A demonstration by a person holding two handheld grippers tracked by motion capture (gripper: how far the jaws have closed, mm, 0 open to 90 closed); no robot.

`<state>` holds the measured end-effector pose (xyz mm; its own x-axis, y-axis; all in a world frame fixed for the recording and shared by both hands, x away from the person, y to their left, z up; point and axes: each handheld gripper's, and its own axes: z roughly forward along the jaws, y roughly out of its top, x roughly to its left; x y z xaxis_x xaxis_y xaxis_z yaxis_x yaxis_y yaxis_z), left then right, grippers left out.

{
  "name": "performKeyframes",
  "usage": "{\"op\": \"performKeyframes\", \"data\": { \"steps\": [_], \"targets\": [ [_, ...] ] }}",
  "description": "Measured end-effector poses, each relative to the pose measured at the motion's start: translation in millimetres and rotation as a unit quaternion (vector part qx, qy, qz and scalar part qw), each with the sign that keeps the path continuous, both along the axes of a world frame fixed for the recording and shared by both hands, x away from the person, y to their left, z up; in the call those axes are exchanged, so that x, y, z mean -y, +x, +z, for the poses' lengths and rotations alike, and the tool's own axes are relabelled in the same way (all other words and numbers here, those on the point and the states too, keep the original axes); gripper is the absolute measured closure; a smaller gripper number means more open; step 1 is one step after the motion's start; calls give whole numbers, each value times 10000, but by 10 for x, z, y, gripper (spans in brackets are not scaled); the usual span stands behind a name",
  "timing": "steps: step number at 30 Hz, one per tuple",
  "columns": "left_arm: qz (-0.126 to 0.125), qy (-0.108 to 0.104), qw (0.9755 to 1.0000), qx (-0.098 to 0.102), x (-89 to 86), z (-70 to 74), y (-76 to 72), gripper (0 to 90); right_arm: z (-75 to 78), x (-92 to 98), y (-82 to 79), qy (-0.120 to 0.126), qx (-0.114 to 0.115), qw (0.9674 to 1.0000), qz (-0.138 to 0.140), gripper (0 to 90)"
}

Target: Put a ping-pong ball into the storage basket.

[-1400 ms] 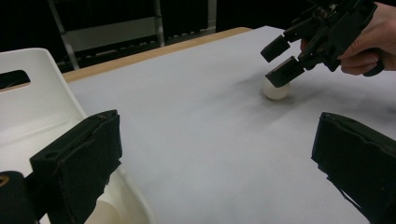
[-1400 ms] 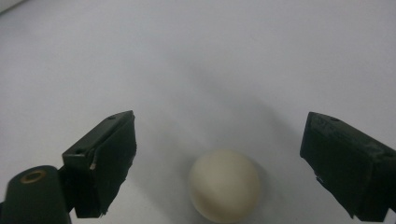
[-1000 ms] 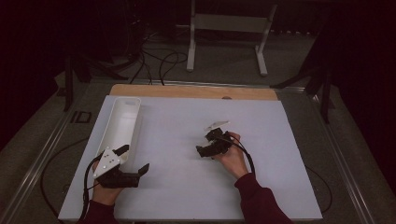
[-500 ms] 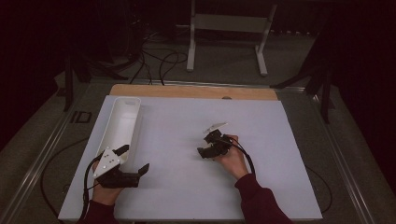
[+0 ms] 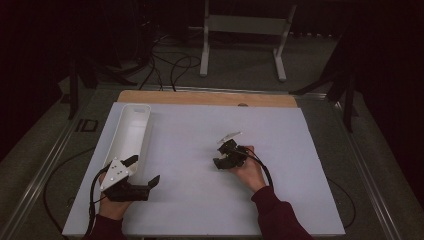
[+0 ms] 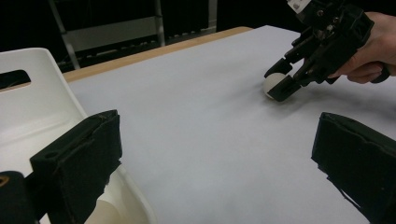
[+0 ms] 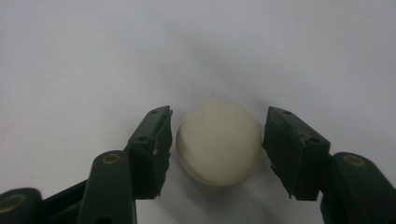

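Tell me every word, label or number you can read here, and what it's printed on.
None can be read. A small white label on top of the right gripper carries dark marks, too small and cut off to make out. The white tray, ball and table sheet are blank.

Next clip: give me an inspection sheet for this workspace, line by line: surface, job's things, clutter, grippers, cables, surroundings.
Surface: white sheet over a table, a wooden edge bare at the far side.
Job's things: white ball resting on the sheet between the right gripper's jaws; long white tray at the left.
Clutter: nothing seen.
Grippers: right gripper has just been closing, pads beside the ball, with slim gaps visible; left gripper open, holding nothing, next to the tray's near end.
Cables: one trails from each gripper; loose cables on the floor beyond the table.
Surroundings: dark room, a grey metal stand behind the table.
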<state>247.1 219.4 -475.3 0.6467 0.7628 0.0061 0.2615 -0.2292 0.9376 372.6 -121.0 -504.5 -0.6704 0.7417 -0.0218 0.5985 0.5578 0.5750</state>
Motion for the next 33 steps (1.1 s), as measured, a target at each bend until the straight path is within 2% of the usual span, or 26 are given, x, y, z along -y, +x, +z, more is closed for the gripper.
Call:
{"op": "performKeyframes", "data": {
  "steps": [9, 15, 33],
  "targets": [
    [1, 4, 10000, 0, 1, 0, 0, 23, -27, -30, 2, -106, -27, 9999, 26, 494],
    [3, 6, 10000, 0, 1, 0, -1, 23, 4, -50, -21, -132, 34, 9999, 61, 501],
    [4, 8, 10000, 0, 5, -1, -1, 23, 153, -42, -62, 56, 154, 9998, 68, 502]
  ]
}}
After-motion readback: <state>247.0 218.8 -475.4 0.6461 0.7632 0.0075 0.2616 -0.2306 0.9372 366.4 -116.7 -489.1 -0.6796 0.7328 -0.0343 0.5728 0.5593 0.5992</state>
